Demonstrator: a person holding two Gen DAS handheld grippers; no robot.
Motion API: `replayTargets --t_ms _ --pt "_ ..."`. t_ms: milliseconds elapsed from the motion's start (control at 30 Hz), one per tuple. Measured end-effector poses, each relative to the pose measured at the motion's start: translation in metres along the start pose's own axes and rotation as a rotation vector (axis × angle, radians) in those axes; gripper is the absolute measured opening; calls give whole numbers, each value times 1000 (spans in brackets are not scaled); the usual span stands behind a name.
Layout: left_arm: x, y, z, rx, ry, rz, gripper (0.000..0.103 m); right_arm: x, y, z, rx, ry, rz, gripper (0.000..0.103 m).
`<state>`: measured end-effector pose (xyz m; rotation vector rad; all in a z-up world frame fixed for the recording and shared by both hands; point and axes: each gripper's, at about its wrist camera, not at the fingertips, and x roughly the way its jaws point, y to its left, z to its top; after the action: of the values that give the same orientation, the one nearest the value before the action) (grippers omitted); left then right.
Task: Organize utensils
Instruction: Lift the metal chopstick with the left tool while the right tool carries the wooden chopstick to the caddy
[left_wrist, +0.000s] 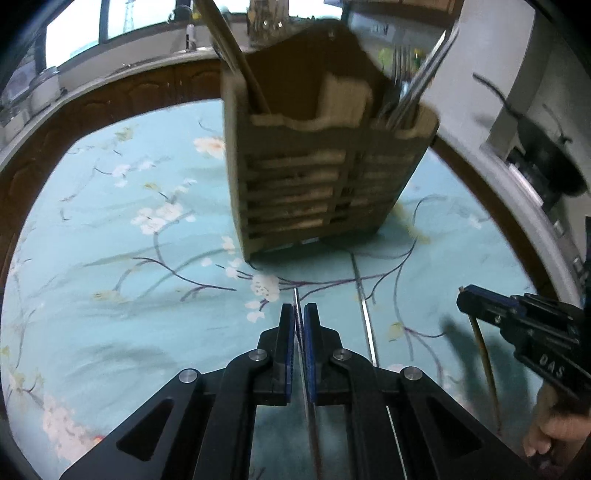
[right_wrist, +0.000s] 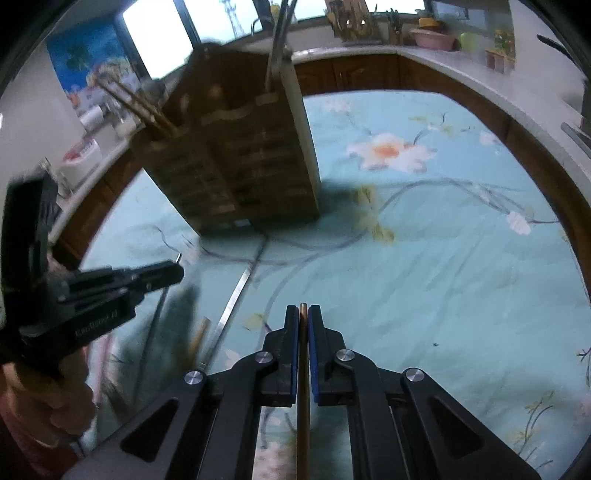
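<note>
now the left gripper (left_wrist: 299, 308) is squeezing a thin silver utensil (left_wrist: 309, 424), and the right gripper (right_wrist: 303, 310) is pinching a gold chopstick (right_wrist: 303, 424). just ahead, the slatted holder (left_wrist: 314, 177) is standing on the flowery blue cloth (left_wrist: 129, 314), holding forks (left_wrist: 400, 74).

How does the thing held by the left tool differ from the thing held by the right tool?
The left tool grips a thin silver metal stick, while the right tool grips a brown stick that looks wooden. The metal stick pokes out past its tool's tips; the brown stick ends about level with its tips. Both are slim, held upright between closed fingers, facing the slatted utensil holder.
</note>
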<state>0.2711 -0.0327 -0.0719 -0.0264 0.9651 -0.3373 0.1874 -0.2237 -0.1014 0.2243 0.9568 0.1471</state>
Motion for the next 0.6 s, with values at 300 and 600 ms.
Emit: replayTargets --t_ms 300,600 --pt "-85 17 -12 -66 -148 -24 3 -58 7 21 23 -169 40 5" --pt "-149 24 -36 -128 -295 7 3 -102 12 31 29 -310 58 5"
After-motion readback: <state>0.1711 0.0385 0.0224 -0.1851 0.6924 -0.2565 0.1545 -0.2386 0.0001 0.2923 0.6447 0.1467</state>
